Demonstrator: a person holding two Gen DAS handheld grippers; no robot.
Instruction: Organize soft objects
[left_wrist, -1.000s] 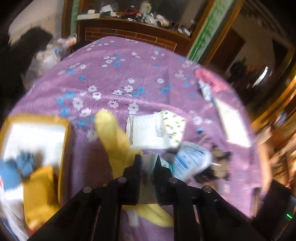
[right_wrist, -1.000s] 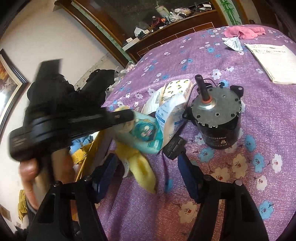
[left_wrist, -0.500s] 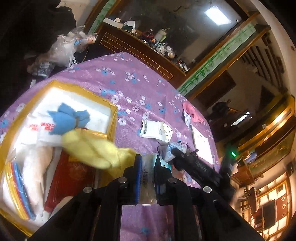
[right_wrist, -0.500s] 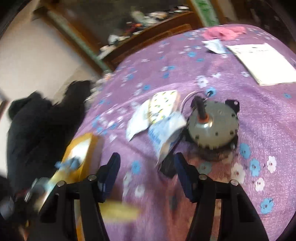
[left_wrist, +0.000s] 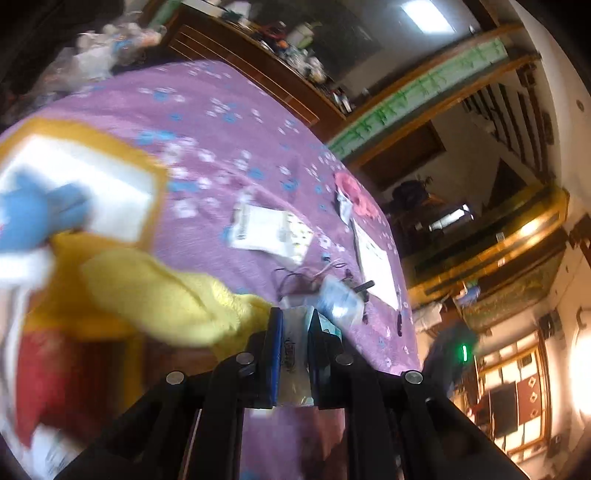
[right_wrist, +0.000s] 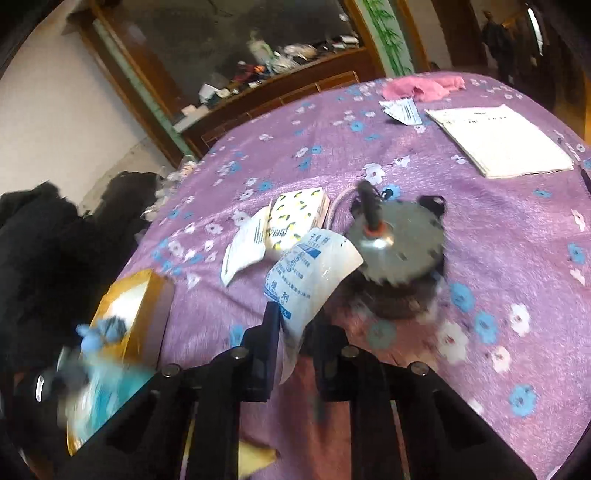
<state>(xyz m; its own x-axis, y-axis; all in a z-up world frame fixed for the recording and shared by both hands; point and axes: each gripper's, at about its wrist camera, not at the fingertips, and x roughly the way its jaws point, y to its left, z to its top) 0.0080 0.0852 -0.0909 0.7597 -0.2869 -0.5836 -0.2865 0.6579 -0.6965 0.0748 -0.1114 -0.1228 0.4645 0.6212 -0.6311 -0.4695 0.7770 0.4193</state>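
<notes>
1. On the purple flowered tablecloth (right_wrist: 498, 236) I have both tools working; the left-wrist view is heavily blurred on its left half, so I read that side loosely

2. My left gripper (left_wrist: 293, 317) is pinched tight on a clear plastic packet (left_wrist: 295, 350) with small print on it, the packet standing between the two blue-padded fingers (left_wrist: 275, 350)

3. Just left of that grip a yellow fuzzy cloth (left_wrist: 166, 295) trails out toward the yellow-rimmed box (left_wrist: 122, 147); I cannot tell whether the cloth is caught in the jaws or only lying against the packet

4. Inside the box I make out a blue soft item (left_wrist: 33, 218) against the white lining, and something red (left_wrist: 55, 373) lower down; both are too smeared for me to name further

5. My right gripper (right_wrist: 295, 325) has its fingers drawn close around the lower edge of a white sachet (right_wrist: 314, 266) with blue printing; the sachet's upper part leans against the grey motor (right_wrist: 395, 243). The near finger touches the sachet, but I cannot tell whether the far one presses it

6. Beyond the sachet lie a yellow-spotted pack (right_wrist: 299, 218) and a white printed packet (right_wrist: 243, 247), touching each other

7. Far across the cloth I see a pink cloth (right_wrist: 421, 88), a small white label packet (right_wrist: 402, 110) just beside it, and a white paper booklet (right_wrist: 498, 140) to the right

8. From the right-wrist view the same box (right_wrist: 129, 295) sits at the table's left edge, well apart from the motor
</notes>
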